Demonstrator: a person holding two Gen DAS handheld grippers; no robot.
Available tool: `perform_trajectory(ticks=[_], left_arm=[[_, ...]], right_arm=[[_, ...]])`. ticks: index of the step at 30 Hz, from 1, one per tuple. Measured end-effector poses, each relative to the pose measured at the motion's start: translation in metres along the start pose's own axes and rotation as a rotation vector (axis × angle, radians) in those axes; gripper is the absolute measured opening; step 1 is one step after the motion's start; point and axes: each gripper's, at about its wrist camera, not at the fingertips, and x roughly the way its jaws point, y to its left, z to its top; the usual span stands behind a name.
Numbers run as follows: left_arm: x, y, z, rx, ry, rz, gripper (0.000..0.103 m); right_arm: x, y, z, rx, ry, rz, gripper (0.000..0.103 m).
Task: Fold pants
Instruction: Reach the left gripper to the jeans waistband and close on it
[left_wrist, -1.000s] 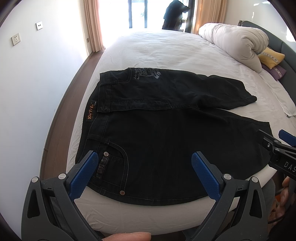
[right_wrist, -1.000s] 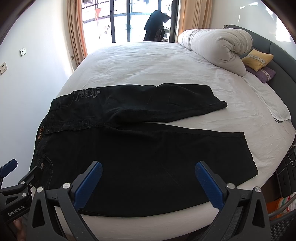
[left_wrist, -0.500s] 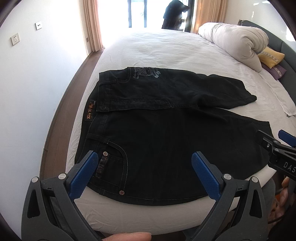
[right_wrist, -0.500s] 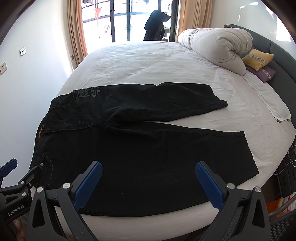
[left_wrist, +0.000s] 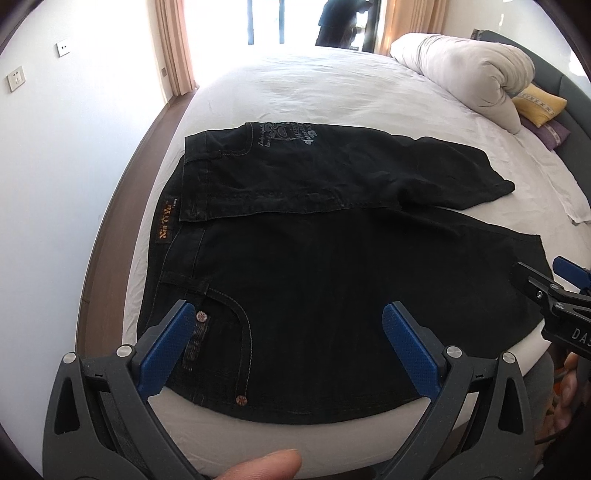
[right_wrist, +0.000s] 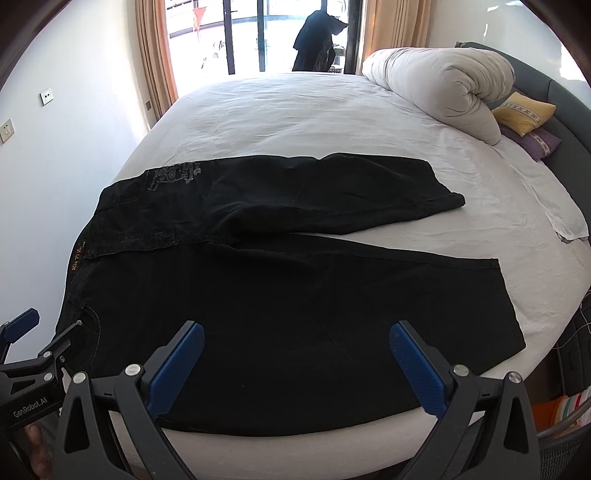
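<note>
**Black denim pants lie spread on the bed, both tools released**

The black denim pants (left_wrist: 314, 295) lie flat on the white-sheeted round bed (left_wrist: 314, 92), near its front edge. Their waistband is to the left and the two legs run to the right. The far leg is shorter in view and angles away from the near one, with bare sheet showing between the hems. A tan label (left_wrist: 164, 225) sits at the waistband.

The left tool (left_wrist: 288, 343) hovers over the pocket area near the waist, its blue-padded fingers spread wide and gripping nothing. The right tool (right_wrist: 295, 362) hangs over the near leg, likewise spread apart and empty. A rolled white duvet (right_wrist: 439, 92) rests at the far right of the bed, beside a yellow cushion (right_wrist: 524, 112).
</note>
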Motion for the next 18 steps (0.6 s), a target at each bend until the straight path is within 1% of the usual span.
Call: perform_trajectory(ticks=[2, 3, 5, 6, 7, 8, 9, 10, 12, 14, 15, 16, 17, 18], left_arm=[[0.016, 0.005, 0.011, 0.029, 0.017, -0.03, 0.103], [0.025, 0.007, 0.019, 0.049, 0.028, -0.06, 0.103], [0.039, 0.012, 0.038, 0.096, 0.035, -0.166, 0.103], [0.048, 0.014, 0.05, 0.124, 0.054, -0.202, 0.103], [0.057, 0.015, 0.063, 0.159, 0.066, -0.192, 0.103], [0.066, 0.016, 0.079, 0.216, 0.059, -0.139, 0.103], [0.071, 0.016, 0.093, 0.258, 0.051, -0.11, 0.103], [0.081, 0.019, 0.112, 0.302, 0.043, -0.094, 0.103], [0.099, 0.029, 0.145, 0.349, 0.042, -0.072, 0.103], [0.122, 0.038, 0.177, 0.409, 0.055, -0.043, 0.103], [0.136, 0.044, 0.193, 0.43, 0.072, -0.028, 0.103], [0.149, 0.048, 0.204, 0.44, 0.093, -0.025, 0.103], [0.163, 0.052, 0.216, 0.451, 0.122, -0.036, 0.103], [0.174, 0.055, 0.224, 0.46, 0.143, -0.05, 0.103]], right_arm=[[0.007, -0.003, 0.005, -0.015, 0.004, 0.04, 0.103], [0.011, -0.005, 0.008, -0.028, 0.005, 0.074, 0.103], [0.021, -0.009, 0.019, -0.071, 0.001, 0.15, 0.103], [0.026, -0.01, 0.026, -0.099, -0.005, 0.181, 0.103], [0.031, -0.012, 0.034, -0.139, -0.017, 0.21, 0.103], [0.035, -0.013, 0.043, -0.18, -0.033, 0.237, 0.103], [0.04, -0.016, 0.054, -0.228, -0.051, 0.268, 0.103], [0.045, -0.017, 0.064, -0.278, -0.061, 0.288, 0.103], [0.057, -0.018, 0.086, -0.369, -0.066, 0.307, 0.103], [0.071, -0.019, 0.11, -0.443, -0.071, 0.336, 0.103], [0.079, -0.019, 0.12, -0.468, -0.066, 0.344, 0.102], [0.088, -0.019, 0.131, -0.491, -0.059, 0.36, 0.097], [0.097, -0.02, 0.141, -0.511, -0.051, 0.381, 0.092], [0.107, -0.02, 0.15, -0.525, -0.038, 0.389, 0.09]])
